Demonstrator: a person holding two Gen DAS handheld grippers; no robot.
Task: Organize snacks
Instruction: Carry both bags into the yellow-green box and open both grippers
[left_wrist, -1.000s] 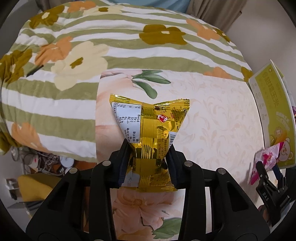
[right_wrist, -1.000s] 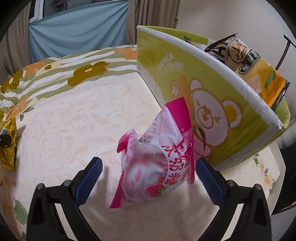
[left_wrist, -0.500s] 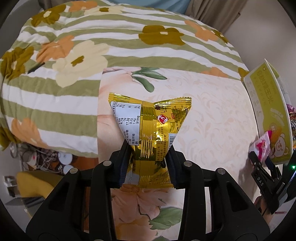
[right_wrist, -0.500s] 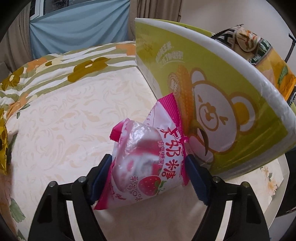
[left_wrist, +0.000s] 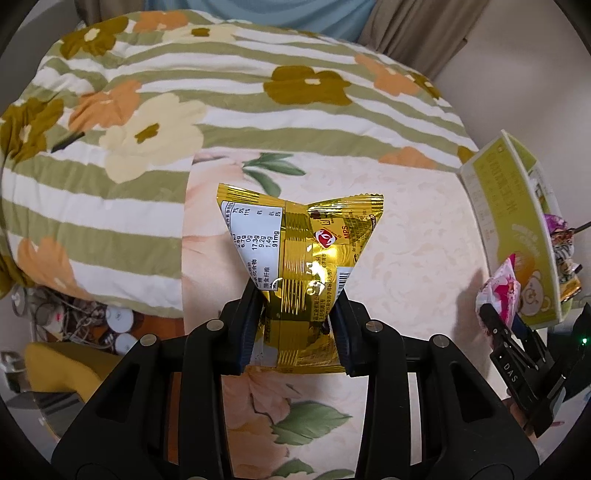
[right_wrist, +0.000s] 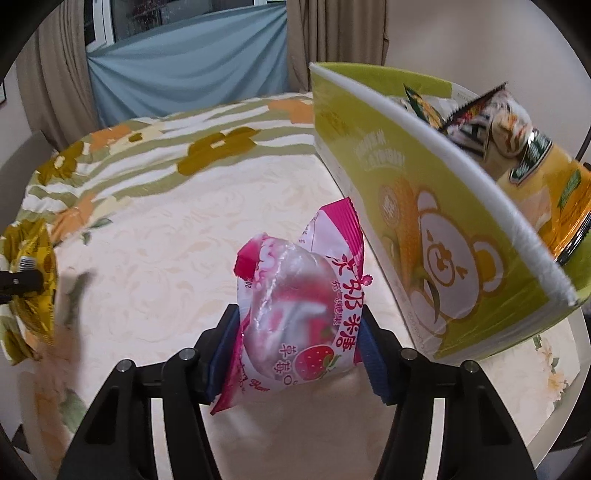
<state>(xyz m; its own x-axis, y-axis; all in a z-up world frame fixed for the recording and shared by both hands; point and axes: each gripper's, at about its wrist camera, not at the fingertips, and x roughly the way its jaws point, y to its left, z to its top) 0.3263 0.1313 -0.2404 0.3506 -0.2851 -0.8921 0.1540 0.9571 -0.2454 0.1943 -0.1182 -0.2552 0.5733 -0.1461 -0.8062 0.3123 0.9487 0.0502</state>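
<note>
my left gripper (left_wrist: 297, 325) had its jaws pressed in on the lower half of a shiny gold foil snack packet (left_wrist: 301, 266), so the packet sat squarely between the two pads and fanned out wider above them, its white nutrition panel facing the camera. my right gripper (right_wrist: 295, 354) was clamped the same way on a pink and clear strawberry candy bag (right_wrist: 299, 299), the bag bulging up from between the blue pads with its crimped pink top leaning toward the box.

the pink bag hung just beside the front wall of a tall yellow-green cardboard box printed with a white bear (right_wrist: 436, 236), close to its near corner; i could not tell whether they touched. to the left of that bag the cream patterned tablecloth (right_wrist: 166, 258) lay bare all the way across to the gold packet, which showed at the far left of the right wrist view. beyond the cream cloth was a green-and-white striped floral cover (left_wrist: 155, 110), dropping off at the left edge of the left wrist view toward clutter on the floor.

i counted two grippers, each holding one snack, one box, and at least two packets standing inside it: a dark-topped orange snack bag (right_wrist: 546, 184) and a green-yellow one (right_wrist: 424, 103) behind.
</note>
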